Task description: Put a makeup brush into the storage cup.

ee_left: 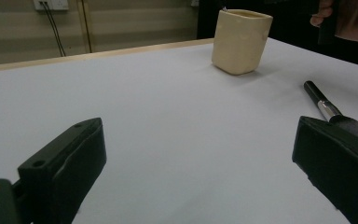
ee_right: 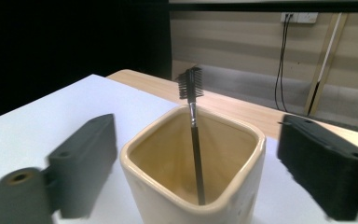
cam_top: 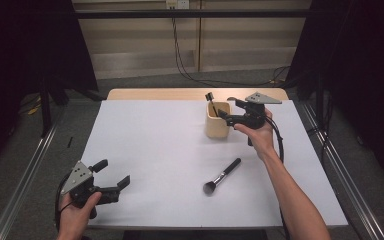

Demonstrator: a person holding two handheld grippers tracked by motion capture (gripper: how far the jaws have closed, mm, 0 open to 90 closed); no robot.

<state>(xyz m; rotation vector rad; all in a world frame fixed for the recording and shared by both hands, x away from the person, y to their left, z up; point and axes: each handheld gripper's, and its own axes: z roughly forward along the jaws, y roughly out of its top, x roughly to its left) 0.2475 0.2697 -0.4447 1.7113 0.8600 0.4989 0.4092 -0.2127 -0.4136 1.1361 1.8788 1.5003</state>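
Dark curtains and a pale panelled wall with hanging cables are seen behind a white-topped bench [cam_top: 155, 145]. At about 1 o'clock on it, the right tool [cam_top: 230, 111] is held with its jaws spread wide beside the cream cup [cam_top: 216, 120], apparently just clear of it. Inside the cup a thin spoolie brush [ee_right: 193, 126] is leaned upright, bristles above the rim, probably so it stays reachable. At 7 o'clock the left tool [cam_top: 114, 181] is parked low, jaws apart and gripping nothing. Between them, near 5 o'clock, a powder brush [cam_top: 222, 176] is left lying flat, likely next for the cup.
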